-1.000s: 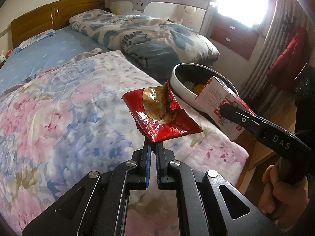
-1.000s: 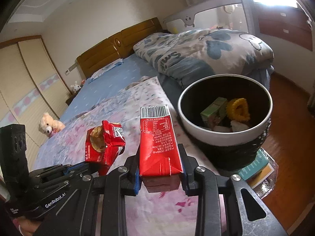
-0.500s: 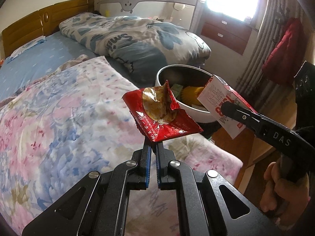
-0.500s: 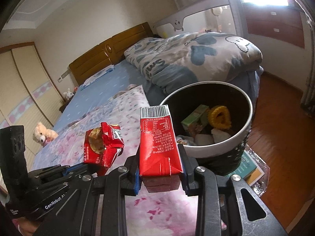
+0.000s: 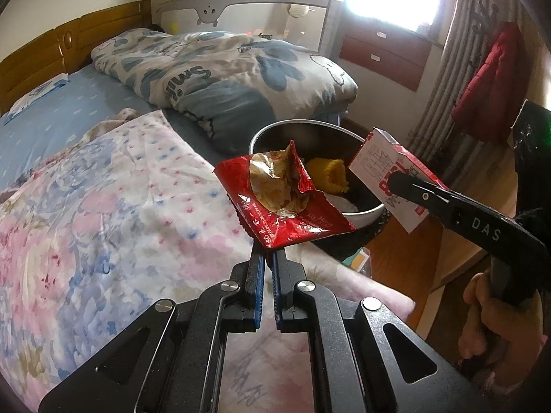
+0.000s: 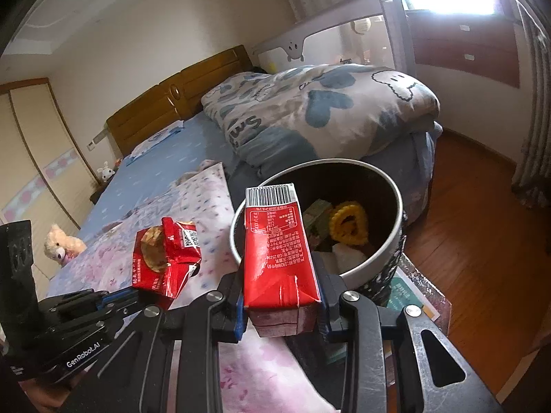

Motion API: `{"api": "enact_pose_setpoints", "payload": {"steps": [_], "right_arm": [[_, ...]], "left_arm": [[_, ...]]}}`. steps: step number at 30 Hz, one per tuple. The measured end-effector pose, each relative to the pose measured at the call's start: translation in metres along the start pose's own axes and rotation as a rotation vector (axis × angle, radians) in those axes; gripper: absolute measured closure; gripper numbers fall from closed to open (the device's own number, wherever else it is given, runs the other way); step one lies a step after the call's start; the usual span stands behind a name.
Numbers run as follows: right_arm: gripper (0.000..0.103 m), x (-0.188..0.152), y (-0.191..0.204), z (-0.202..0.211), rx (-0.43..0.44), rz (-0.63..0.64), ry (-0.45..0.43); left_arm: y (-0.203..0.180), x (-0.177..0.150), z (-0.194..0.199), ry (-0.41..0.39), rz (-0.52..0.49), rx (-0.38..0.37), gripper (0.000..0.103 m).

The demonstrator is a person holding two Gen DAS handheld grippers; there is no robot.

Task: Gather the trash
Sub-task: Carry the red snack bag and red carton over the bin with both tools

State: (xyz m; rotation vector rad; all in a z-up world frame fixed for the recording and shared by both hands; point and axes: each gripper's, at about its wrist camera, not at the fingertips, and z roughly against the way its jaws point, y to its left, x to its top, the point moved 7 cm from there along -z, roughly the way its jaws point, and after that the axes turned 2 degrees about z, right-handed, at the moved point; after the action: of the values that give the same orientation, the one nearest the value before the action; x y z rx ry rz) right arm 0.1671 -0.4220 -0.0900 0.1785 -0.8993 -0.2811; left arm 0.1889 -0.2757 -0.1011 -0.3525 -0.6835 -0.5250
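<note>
My left gripper (image 5: 268,258) is shut on a torn red snack wrapper (image 5: 282,199) and holds it in the air just short of the trash bin (image 5: 370,211). My right gripper (image 6: 280,304) is shut on a red drink carton (image 6: 279,251), upright, at the bin's near rim (image 6: 396,234). The round bin has a white rim and black inside, with a yellow item (image 6: 349,225) and other trash in it. The carton (image 5: 389,179) and wrapper (image 6: 165,256) each show in the other view.
The bed with a floral quilt (image 5: 103,206) lies left of the bin. A folded blue-heart duvet (image 6: 320,110) lies behind the bin. Wooden floor (image 6: 475,227) and a book (image 6: 409,292) are right of and under the bin. A teddy bear (image 6: 62,246) sits far left.
Both grippers have moved toward the bin with their items; the bin now looks nearer and lies right behind the wrapper and carton.
</note>
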Motion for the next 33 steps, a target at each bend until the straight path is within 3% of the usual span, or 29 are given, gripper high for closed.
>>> {"api": "enact_pose_setpoints", "payload": {"steps": [33], "right_arm": [[0.072, 0.031, -0.035, -0.019, -0.047, 0.013, 0.020]], "left_arm": [[-0.024, 0.041, -0.041, 0.017, -0.056, 0.016, 0.099]]}}
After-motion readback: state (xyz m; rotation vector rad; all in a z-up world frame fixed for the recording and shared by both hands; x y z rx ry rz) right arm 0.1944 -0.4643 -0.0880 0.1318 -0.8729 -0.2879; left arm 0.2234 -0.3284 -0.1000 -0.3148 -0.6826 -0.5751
